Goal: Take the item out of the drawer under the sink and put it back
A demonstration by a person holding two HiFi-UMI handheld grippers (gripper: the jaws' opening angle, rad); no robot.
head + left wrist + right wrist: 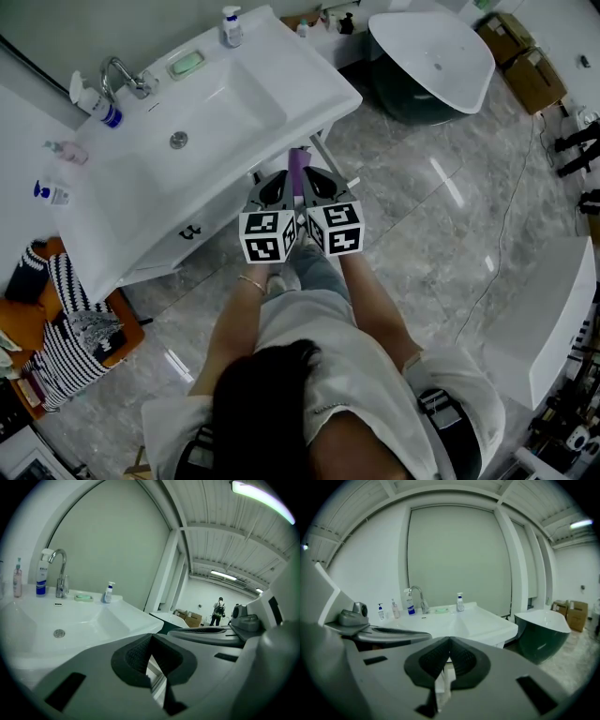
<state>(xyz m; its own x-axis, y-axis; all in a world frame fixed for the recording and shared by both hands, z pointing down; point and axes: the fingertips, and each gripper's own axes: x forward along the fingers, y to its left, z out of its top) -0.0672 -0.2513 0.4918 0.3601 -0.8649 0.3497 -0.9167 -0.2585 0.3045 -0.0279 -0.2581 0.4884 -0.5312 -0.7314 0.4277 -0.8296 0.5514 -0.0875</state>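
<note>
The white sink (202,122) stands on a vanity at the upper left of the head view. Under its near edge runs a white drawer front (169,251) with a dark handle (190,231); it looks closed. My left gripper (274,186) and right gripper (323,182) are held side by side just off the sink's front corner. In the left gripper view my left gripper (151,641) has its pads together with nothing between them. My right gripper (450,645) is shut and empty too. A narrow purple thing (298,165) shows between the two grippers; what it is I cannot tell.
A faucet (122,75), a green soap dish (186,64) and pump bottles (232,26) stand on the sink's rim. A dark freestanding bathtub (436,56) and cardboard boxes (520,56) are at the top right. Striped cloth (66,328) lies on an orange stool at the left. A person (218,611) stands far off.
</note>
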